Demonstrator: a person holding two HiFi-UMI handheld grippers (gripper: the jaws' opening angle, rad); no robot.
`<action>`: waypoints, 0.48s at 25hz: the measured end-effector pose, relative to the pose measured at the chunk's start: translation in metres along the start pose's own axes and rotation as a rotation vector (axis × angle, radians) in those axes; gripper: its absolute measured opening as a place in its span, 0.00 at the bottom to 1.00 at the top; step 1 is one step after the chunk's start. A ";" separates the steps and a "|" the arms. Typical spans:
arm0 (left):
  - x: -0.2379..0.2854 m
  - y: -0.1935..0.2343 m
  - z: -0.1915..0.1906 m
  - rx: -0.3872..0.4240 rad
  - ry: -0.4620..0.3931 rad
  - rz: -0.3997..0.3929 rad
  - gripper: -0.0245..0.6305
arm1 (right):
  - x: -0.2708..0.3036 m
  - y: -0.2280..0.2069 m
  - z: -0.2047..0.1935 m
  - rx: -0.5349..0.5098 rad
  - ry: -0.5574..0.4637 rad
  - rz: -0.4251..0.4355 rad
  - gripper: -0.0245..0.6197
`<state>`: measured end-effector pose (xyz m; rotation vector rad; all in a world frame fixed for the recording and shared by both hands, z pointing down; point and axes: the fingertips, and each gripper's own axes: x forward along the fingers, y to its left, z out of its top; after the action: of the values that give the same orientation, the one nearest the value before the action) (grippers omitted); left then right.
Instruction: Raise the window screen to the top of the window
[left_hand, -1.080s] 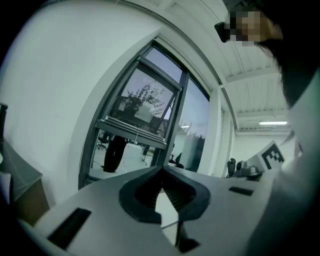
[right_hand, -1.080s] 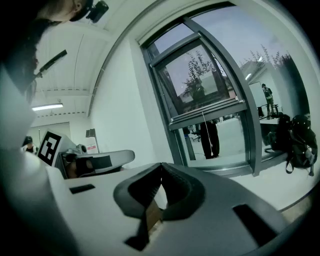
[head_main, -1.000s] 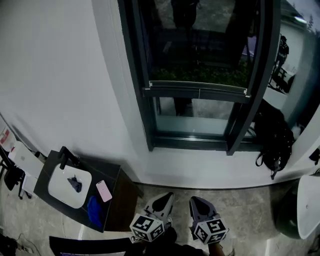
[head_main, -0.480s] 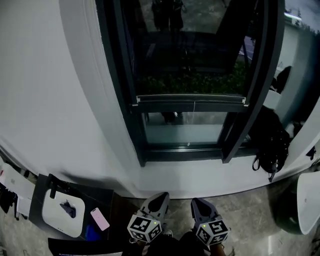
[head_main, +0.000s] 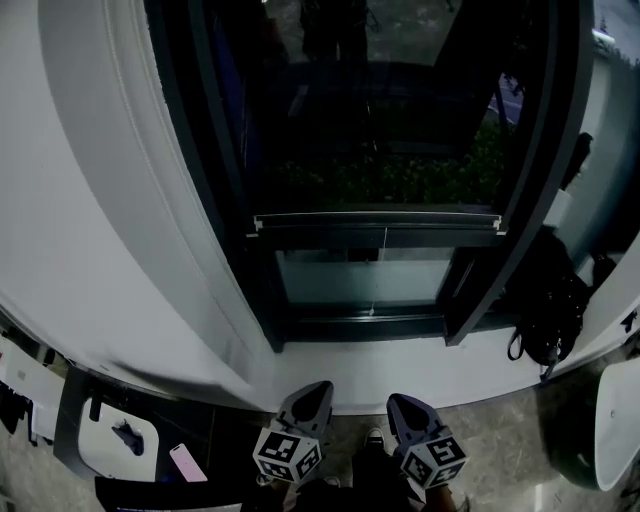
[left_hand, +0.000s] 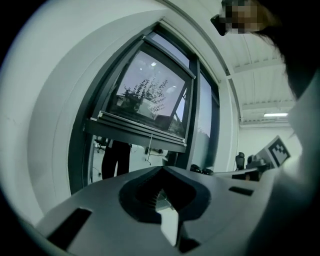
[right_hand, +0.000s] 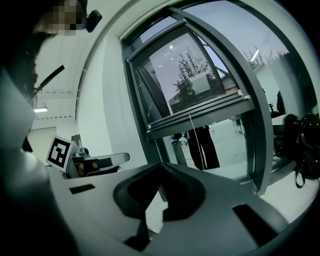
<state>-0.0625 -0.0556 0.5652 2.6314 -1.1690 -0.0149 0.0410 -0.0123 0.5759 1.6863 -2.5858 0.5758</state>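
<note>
A black backpack (head_main: 548, 300) sits at the right; a pink phone (head_main: 183, 462) lies on the dark desk (head_main: 68, 418) beside a white tray (head_main: 115, 447).

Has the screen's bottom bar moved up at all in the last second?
No. The screen's bottom bar sits about as far above the window's lower frame as before; only the camera's view has shifted.

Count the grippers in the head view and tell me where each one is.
2. The left gripper is at the bottom edge, left of centre; the right gripper is just right of it. Both are shut, empty, below the window sill. None seems hidden.
</note>
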 end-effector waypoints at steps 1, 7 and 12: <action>0.012 0.004 0.004 0.002 -0.006 0.009 0.04 | 0.009 -0.010 0.006 -0.003 0.005 0.008 0.05; 0.089 0.017 0.032 0.052 -0.023 0.032 0.04 | 0.060 -0.078 0.054 -0.036 -0.013 0.063 0.05; 0.139 0.036 0.048 0.067 -0.035 0.093 0.04 | 0.093 -0.111 0.085 -0.072 -0.008 0.156 0.05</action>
<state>-0.0007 -0.1918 0.5406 2.6405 -1.3250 -0.0044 0.1163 -0.1600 0.5490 1.4784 -2.7255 0.4737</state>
